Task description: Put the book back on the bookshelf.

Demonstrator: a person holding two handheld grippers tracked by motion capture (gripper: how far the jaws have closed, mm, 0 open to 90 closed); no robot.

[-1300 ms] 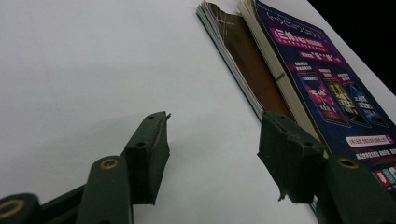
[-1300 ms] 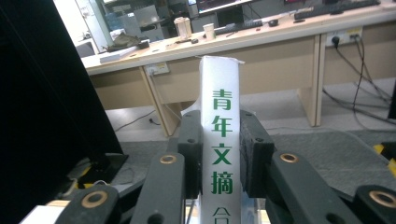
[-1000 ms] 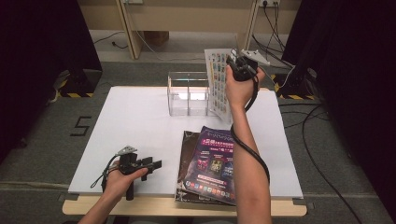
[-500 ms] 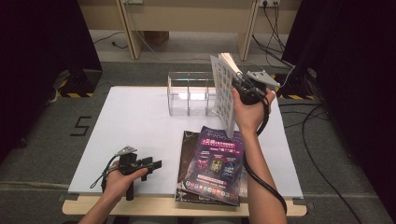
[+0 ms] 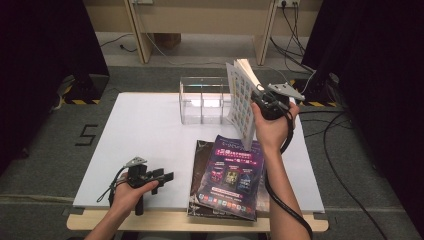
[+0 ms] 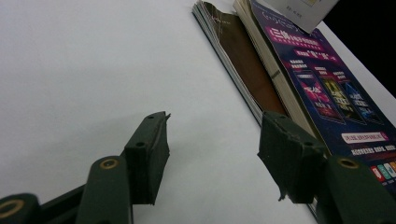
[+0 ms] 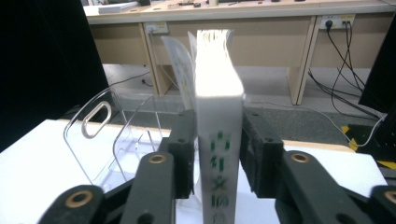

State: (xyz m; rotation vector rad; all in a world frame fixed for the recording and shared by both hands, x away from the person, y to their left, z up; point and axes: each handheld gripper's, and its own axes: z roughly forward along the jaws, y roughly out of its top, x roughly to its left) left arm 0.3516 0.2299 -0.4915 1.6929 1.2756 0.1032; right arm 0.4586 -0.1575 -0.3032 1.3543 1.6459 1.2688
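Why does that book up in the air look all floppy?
The white book sits between the right gripper fingers, which have just been opening. It stands on edge, and its loose front cover peels away from the pages. Nothing looks torn or spilled.

Desk (image 5: pixel 150 135): white top, mostly bare on its left half. Grey carpet (image 5: pixel 45 150) bears a black "5" mark (image 5: pixel 86 135). Wooden bench legs (image 5: pixel 137 30) stand behind; cables (image 5: pixel 345 130) trail right.
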